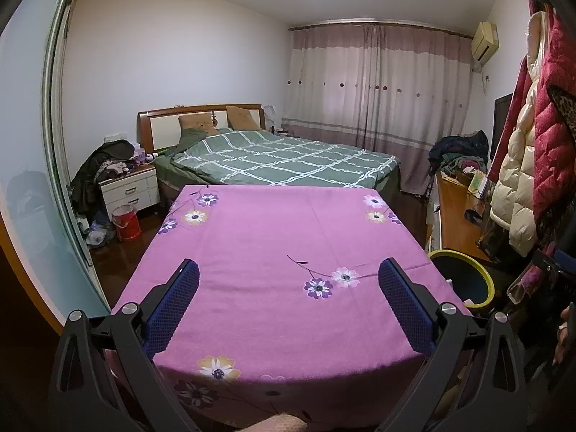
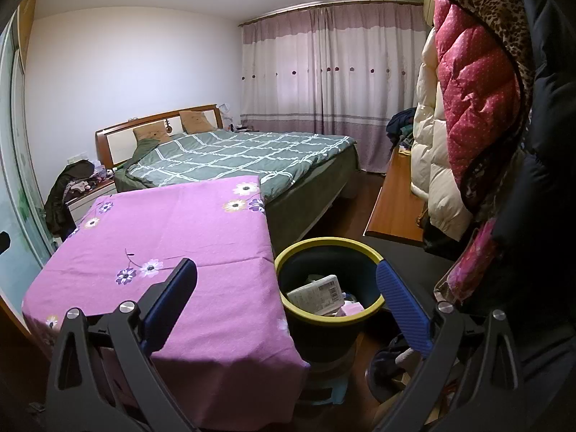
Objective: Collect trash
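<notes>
Both grippers sit nearest the lens: left gripper spread wide and empty over the purple floral tabletop; right gripper also wide, empty, hovering across the tabletop's right edge and the bin.

Tabletop shows nothing but cloth in either view, no loose trash on it. Trash is already in the bin, a dark bucket with a yellow-green rim standing on the floor just right of the tabletop. Inside: a white printed carton lying tilted on top, plus pale paper scraps under it; the rest is too dark to tell.

Judgement: collection looks near done, or remaining trash lies out of view.

Handling guess: carton is light, thin-walled, crushes easily, so pinch across its 2 flat faces near an edge, gentle squeeze. Paper scraps are soft and floppy; pinch a bunched fold. Bin itself is stiff plastic, probably light; take it by the rim wall, though a smooth rim could slip.

Bed far behind, coats hanging right.
</notes>
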Available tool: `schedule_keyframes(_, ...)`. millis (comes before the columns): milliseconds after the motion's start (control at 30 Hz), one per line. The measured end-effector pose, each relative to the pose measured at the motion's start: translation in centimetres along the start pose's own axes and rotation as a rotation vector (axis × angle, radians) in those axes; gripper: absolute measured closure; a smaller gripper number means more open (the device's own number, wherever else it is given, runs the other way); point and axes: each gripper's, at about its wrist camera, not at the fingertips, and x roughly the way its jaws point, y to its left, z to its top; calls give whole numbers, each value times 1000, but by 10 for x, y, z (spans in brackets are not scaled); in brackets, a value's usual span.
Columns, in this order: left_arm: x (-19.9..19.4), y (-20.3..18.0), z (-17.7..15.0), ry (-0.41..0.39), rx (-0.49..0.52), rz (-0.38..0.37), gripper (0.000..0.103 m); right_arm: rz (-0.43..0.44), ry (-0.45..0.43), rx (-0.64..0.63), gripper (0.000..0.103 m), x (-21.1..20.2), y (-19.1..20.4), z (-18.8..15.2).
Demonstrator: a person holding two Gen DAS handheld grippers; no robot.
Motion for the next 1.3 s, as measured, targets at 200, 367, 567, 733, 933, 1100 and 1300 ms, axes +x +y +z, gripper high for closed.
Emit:
schedule_keyframes(200, 1, 0, -1, 2, -2, -2, 5, -1, 1, 0, 8, 0, 1, 0)
schedule_keyframes(367, 3, 3, -2, 8, -7, -12, 5, 1, 4, -1, 8, 0, 2, -1)
schedule_keyframes(567, 5, 2, -4, 22, 0, -19, 5, 1, 6, -2, 8, 0, 2, -1)
schedule_keyframes(733, 6, 0, -4, 23, 0, -18, 5, 4, 9, -4, 8, 0, 4, -2)
schedule_keyframes(933, 7, -1, -4, 30, -1, -27, 5, 4, 12, -5, 8, 1, 6, -4)
schedule_keyframes(1100, 8, -2, -4, 36, -2, -36, 5, 4, 13, -4, 8, 2, 7, -4)
schedule_keyframes(1300, 8, -2, -4, 36, 2, -35, 5, 5, 13, -5, 8, 2, 6, -3)
